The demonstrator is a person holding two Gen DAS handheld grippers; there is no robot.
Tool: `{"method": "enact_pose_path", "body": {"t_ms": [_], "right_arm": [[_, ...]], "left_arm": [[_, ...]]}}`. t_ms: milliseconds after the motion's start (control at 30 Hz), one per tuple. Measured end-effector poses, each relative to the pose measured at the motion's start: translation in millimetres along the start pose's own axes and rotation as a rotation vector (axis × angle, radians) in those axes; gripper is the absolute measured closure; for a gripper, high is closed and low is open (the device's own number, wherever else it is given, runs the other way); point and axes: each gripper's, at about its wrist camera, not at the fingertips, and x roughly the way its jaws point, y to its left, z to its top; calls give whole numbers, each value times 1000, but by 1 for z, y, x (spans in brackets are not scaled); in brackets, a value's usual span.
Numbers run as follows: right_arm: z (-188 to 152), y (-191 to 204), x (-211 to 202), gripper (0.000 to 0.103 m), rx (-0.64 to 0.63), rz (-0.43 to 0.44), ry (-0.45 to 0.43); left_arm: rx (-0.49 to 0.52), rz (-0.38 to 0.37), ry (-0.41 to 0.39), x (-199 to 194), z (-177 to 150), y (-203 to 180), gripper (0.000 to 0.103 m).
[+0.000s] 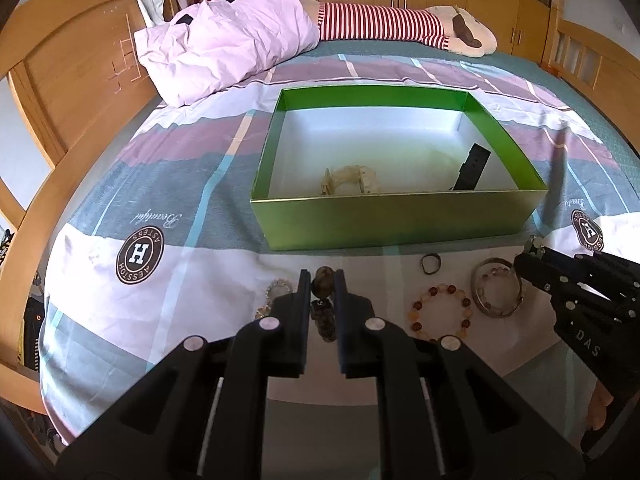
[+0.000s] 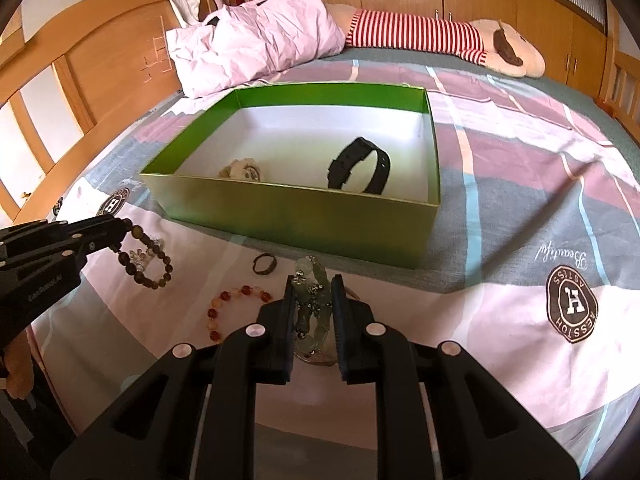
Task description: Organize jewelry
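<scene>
The left gripper (image 1: 323, 280), filling the lower middle of the left wrist view, is pinching nearly closed on a dark beaded bracelet (image 1: 323, 300), its jaws pressing the brown beads from both sides while the loop is dangling below them; in the right wrist view that same bracelet (image 2: 150, 262) is hanging at the middle left from the tips of the left gripper (image 2: 120, 234), over the bedspread (image 2: 500, 240) and in front of a small clear crystal piece (image 2: 146, 254). The right gripper (image 2: 313, 288), low and centred in its own view, is clamping almost shut on a pale green jade bracelet (image 2: 314, 312) with little metal charms, and a silver bangle (image 2: 316, 356) is lying just beneath it. Looking outward, an orange and amber bead bracelet (image 2: 236, 308) is resting to the left of those jaws, and a small dark ring (image 2: 265, 265) is sitting just above it, near the green box (image 2: 304, 216). Inside the box, in the upper middle of the frame, a black watch band (image 2: 360, 166) is standing looped towards the right and a cream-coloured bracelet (image 2: 241, 169) is lying at the left, well apart from it. Beyond the box, a pink pillow (image 2: 260, 32) is lying at the upper left and a striped plush toy (image 2: 440, 38) is stretching across the upper right
</scene>
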Motion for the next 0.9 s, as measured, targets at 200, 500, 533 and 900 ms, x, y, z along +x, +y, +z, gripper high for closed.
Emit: {"method": "enact_pose_path", "body": {"t_ms": [200, 500, 533, 900], "right_arm": [[-1, 4, 1, 86, -17, -6, 1], [-2, 10, -1, 86, -61, -64, -16], [-3, 11, -1, 86, -65, -65, -15], [-4, 14, 0, 86, -73, -77, -14]], "left_arm": [[7, 5, -13, -2, 0, -1, 92], [26, 12, 10, 3, -1, -3, 92], [28, 12, 11, 4, -1, -3, 92], [35, 15, 21, 6, -3, -4, 92]]}}
